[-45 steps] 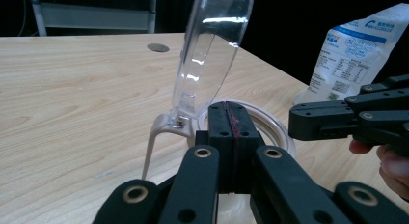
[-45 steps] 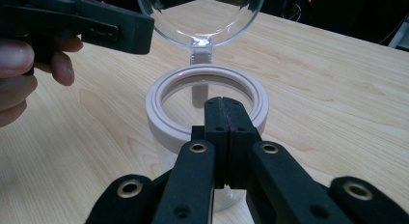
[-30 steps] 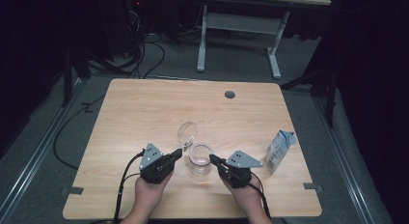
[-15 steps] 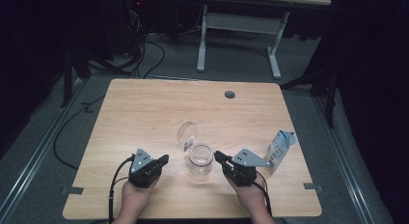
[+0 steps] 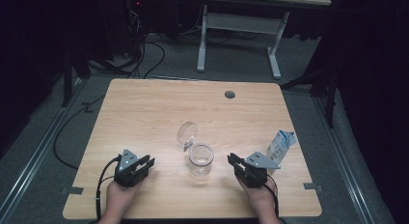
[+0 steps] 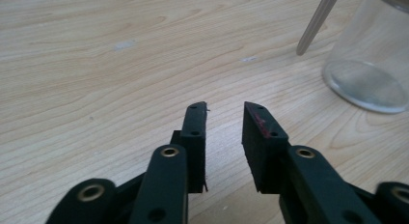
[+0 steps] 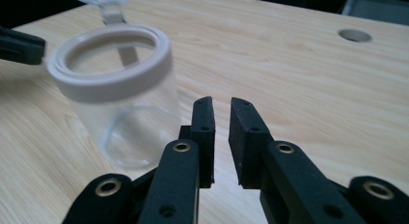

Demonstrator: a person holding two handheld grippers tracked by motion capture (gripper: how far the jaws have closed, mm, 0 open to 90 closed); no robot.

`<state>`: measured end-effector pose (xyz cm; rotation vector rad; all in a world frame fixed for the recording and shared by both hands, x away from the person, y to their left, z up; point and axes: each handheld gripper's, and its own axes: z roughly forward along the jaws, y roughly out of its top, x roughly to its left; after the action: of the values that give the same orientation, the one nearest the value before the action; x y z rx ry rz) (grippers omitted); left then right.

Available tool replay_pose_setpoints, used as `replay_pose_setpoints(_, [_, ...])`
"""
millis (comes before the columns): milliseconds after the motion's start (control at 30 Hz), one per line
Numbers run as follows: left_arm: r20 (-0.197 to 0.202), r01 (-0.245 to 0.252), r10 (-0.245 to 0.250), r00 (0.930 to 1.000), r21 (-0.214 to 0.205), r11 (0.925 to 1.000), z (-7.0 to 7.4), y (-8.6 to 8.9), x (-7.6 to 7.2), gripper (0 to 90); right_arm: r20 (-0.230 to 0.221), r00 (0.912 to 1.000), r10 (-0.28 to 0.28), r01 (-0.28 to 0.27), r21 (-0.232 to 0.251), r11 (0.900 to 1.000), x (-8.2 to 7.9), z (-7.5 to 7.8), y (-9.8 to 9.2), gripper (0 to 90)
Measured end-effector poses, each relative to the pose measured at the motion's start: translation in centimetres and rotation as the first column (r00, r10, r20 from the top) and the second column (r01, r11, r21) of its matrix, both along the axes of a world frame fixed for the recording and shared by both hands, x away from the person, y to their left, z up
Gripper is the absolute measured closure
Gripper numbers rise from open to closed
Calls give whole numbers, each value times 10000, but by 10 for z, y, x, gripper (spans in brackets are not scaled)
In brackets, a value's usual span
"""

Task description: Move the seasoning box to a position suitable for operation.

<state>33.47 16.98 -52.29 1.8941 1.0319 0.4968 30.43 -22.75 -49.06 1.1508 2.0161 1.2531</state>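
A clear glass jar (image 5: 200,159) with a pale rim stands upright at the table's front middle, and its hinged lid (image 5: 187,133) is tipped open behind it. My left gripper (image 5: 147,162) rests left of the jar, apart from it. Its jaws have just been opening and nothing is between them (image 6: 224,108). My right gripper (image 5: 233,160) sits right of the jar, close to it without touching. Its jaws have just been opening too, to a narrow empty gap (image 7: 221,102). The jar (image 7: 118,93) looms at the left of the right gripper view.
A small blue-and-white carton (image 5: 279,146) stands near the table's right edge, just behind my right hand. A round cable hole (image 5: 229,94) lies at the back of the wooden table (image 5: 144,113). Another desk's legs and cables are on the floor beyond.
Both grippers have drawn back from the jar's sides, the left one further, toward the front left. Both pairs of jaws went from shut to parted.
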Motion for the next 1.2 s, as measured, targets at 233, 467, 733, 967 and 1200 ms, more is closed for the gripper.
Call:
replay_pose_setpoints(233, [-74, 8, -9, 10000, -37, 10000, -1, -3, 5, 638, -264, 9967, -762, 763, 36, 9971, -16, -11, -29, 781])
replay_pose_setpoints(467, [48, 3, -2, 10000, -143, 9999, 1, -9, 12, 619, -298, 9893, -1429, 1430, 4, 9897, -31, -14, -52, 762])
replay_pose_setpoints(733, [-49, 104, -105, 9999, -148, 9998, -1, -13, 14, 599, -412, 9778, -2055, 2052, -108, 9787, -49, -18, -73, 754])
replay_pose_setpoints(967, [-35, 197, -198, 9998, -140, 9997, -1, -14, 13, 582, -449, 9666, -2522, 2517, -162, 9677, -57, -19, -91, 741])
replay_pose_setpoints(1200, [105, 261, -260, 9996, -85, 9996, -1, -16, 12, 566, -424, 9507, -3073, 3074, -52, 9516, -61, -18, -109, 697])
